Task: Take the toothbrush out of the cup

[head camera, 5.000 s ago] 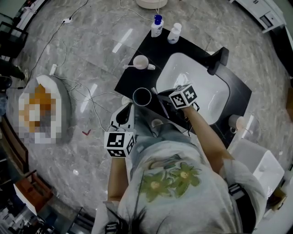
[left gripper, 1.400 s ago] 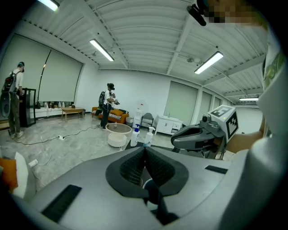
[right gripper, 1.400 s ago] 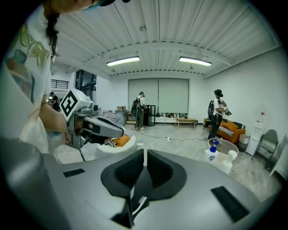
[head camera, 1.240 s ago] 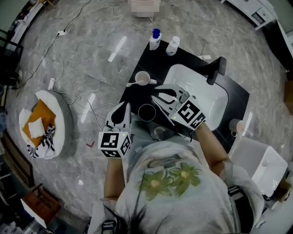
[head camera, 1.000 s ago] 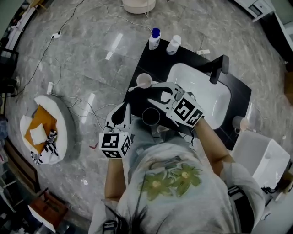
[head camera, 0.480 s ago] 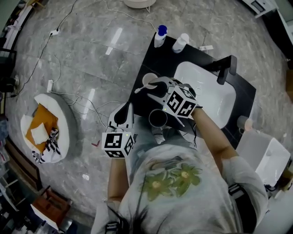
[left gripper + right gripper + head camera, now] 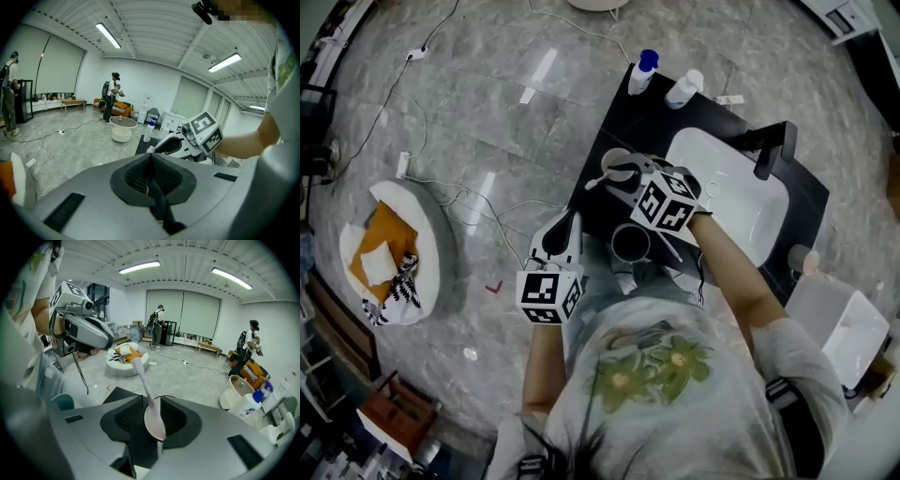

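– While the right gripper hangs over the black counter, where is the toothbrush?
– Clamped in that gripper. Its jaws are closed on the wide end of the lilac handle, and the shaft juts forward and up, head outermost, in the air and outside the cup.
– And the cup?
– Dark, upright, mouth open, by the counter's near edge, left of the white sink. The right gripper sits just beyond it, between it and a white cup at the counter's left edge. In the head view the brush is perhaps the pale sliver beside that white cup, but it is too small to be sure.
– The left gripper?
– Jaws pressed together, nothing between them. It is held off the counter's near left corner, over the grey floor, apart from the cup.
– Anything else on the counter?
– A blue-capped bottle and a white bottle, side by side at the far left corner.
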